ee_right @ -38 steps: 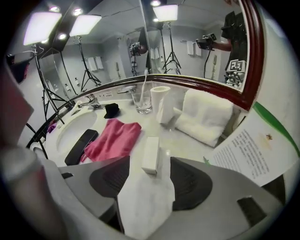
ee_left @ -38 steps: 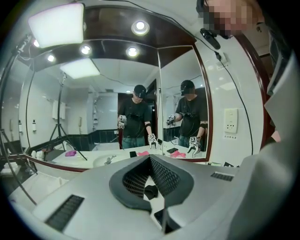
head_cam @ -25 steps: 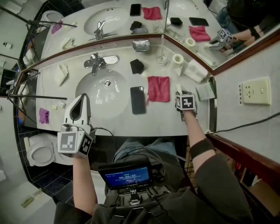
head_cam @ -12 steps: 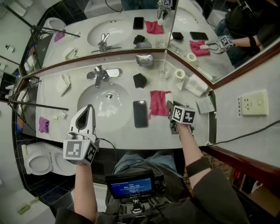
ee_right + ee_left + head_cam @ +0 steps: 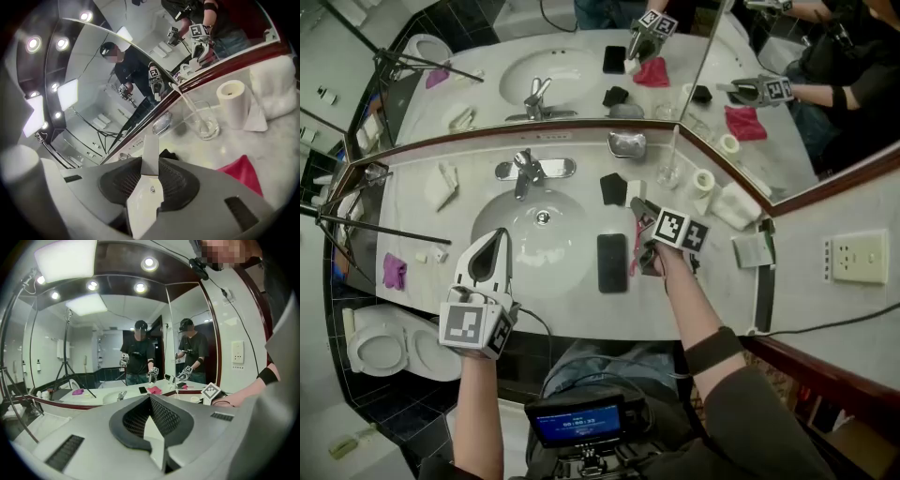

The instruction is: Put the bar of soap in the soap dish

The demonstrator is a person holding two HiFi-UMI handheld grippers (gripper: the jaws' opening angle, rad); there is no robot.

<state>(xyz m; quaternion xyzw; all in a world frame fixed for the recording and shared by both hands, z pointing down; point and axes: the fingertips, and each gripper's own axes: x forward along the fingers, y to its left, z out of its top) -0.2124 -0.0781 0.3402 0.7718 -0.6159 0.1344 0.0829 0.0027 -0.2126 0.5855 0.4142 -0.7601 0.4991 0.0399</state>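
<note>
The fingers (image 5: 140, 206) of your right gripper (image 5: 639, 204) pinch the bar of soap (image 5: 151, 154), now lifted from the table's (image 5: 722, 272) right side toward the soap dish (image 5: 626, 143), so placing it looks next. On your left gripper (image 5: 499, 236) they stay pressed together.

Right jaws: bar of soap (image 5: 151, 154) pinched, near end buried between them | just past them: black thing (image 5: 166, 153) barely peeking over the right gripper (image 5: 150, 183), can't tell what | to their right: red cloth (image 5: 241, 173) partly covered | soap dish (image 5: 162, 123) beyond: small, blurry.
</note>
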